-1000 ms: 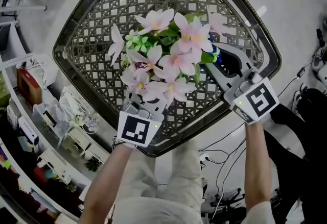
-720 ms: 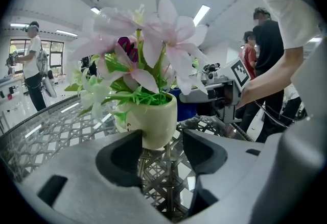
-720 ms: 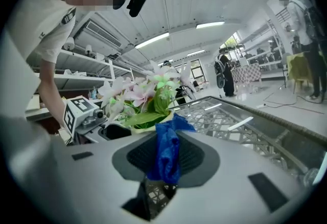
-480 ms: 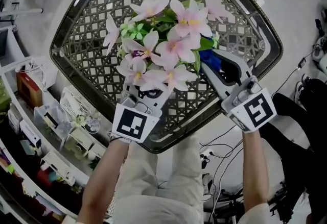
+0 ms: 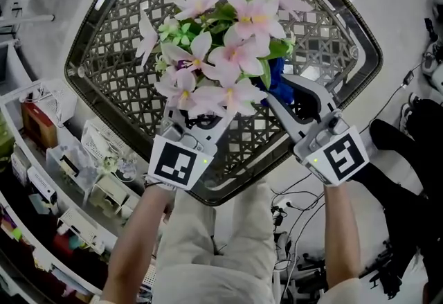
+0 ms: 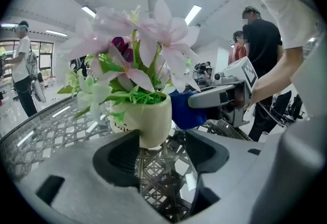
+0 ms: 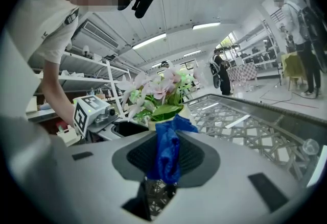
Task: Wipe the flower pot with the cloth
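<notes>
A cream flower pot (image 6: 148, 116) with pink artificial flowers (image 5: 214, 53) stands on the woven lattice table (image 5: 111, 53); in the head view the blooms hide the pot. My left gripper (image 6: 162, 139) is open at the pot's base. Its jaws have just been opening, and the pot's foot sits at the left pad's tip (image 6: 127, 139) with a gap on the right side. My right gripper (image 7: 166, 154) is shut on a blue cloth (image 7: 171, 131), whose bunched end lies against the pot's side (image 6: 186, 110). From the head view, the left gripper (image 5: 201, 121) and right gripper (image 5: 294, 98) flank the plant.
The table's rim (image 5: 228, 188) runs just in front of both grippers. Shelves with boxes (image 5: 55, 157) stand to the left. Cables (image 5: 291, 212) lie on the floor below the table edge. People (image 6: 260, 44) stand in the background.
The left jaws have spread apart around the pot's base, and their dark pads now show below the flowers. The right gripper has slid left with the cloth, closer to the pot.
</notes>
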The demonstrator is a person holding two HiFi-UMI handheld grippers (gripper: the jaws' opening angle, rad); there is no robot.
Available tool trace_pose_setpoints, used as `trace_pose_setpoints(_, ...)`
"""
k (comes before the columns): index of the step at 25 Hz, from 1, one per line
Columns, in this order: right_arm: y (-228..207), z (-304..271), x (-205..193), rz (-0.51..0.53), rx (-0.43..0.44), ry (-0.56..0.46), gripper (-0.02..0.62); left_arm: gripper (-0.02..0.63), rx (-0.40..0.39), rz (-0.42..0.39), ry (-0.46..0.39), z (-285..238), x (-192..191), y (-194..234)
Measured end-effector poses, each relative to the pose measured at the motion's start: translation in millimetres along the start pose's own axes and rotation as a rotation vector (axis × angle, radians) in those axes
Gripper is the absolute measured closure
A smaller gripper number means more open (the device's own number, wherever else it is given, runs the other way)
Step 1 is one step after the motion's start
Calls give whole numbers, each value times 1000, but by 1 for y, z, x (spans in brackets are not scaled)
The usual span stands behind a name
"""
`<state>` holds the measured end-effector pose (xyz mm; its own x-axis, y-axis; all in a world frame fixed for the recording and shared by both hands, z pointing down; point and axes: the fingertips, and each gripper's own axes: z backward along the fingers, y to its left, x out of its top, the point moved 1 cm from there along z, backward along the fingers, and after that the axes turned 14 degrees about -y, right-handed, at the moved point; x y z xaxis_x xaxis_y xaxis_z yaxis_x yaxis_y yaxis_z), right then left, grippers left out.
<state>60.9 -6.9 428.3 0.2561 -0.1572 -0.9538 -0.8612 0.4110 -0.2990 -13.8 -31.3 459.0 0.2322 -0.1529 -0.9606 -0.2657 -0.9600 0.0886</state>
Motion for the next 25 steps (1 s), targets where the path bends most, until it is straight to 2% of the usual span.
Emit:
trace_pose_setpoints(11, 40, -14, -11, -24, 105, 23, 486, 314, -53, -21, 3, 0, 0, -3)
trace_pose_setpoints(19, 43, -11, -7, -58, 194, 48, 486, 304, -66, -33, 8, 1, 0, -8)
trace_pose_setpoints(22, 34, 3, -2, -65, 170, 56, 486, 302, -55, -18, 5, 1, 0, -8)
trace_pose_setpoints(25, 10, 19, 2, -40, 101, 56, 486, 302, -29, 12, 6, 3, -1, -4)
